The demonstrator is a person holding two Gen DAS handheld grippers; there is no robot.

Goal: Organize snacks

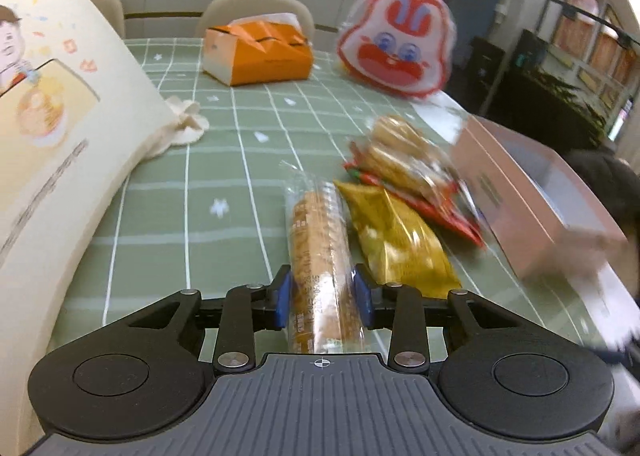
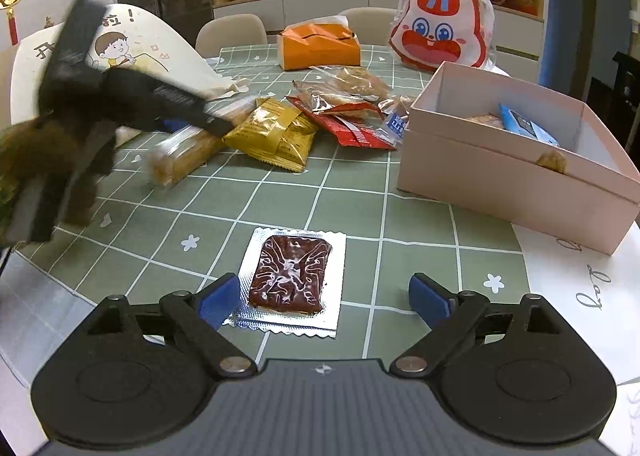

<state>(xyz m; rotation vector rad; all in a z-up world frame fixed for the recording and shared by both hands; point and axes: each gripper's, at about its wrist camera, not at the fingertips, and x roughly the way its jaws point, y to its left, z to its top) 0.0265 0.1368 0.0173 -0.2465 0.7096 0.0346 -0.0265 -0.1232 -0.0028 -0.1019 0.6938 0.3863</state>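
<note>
The left hand-held gripper (image 1: 323, 302) stood partly open, its blue pads on either side of a long clear-wrapped roll of round biscuits (image 1: 320, 256). The pads sat right at the wrapper, but whether they pressed on it could not be told. The roll's long axis ran straight away from this gripper, its near end between the fingers and its far end toward the middle of the green checked surface (image 1: 192, 192).

Just to the right of the roll lay a crumpled golden-yellow foil snack pouch (image 1: 400, 240), and beyond that a red packet under a clear bag of pale biscuits (image 1: 404, 156).

The right hand-held gripper (image 2: 326, 298) stood wide open and held nothing. A square chocolate-coated biscuit in a clear pack with silver crimped edges (image 2: 290, 276) lay flat on the surface between its fingers, nearer the left pad (image 2: 220, 298), which was at the pack's edge; the right pad was well apart from it.

An open pale pink cardboard box (image 2: 508, 176) sat to the right, with a blue packet (image 2: 528, 128) inside.
</note>
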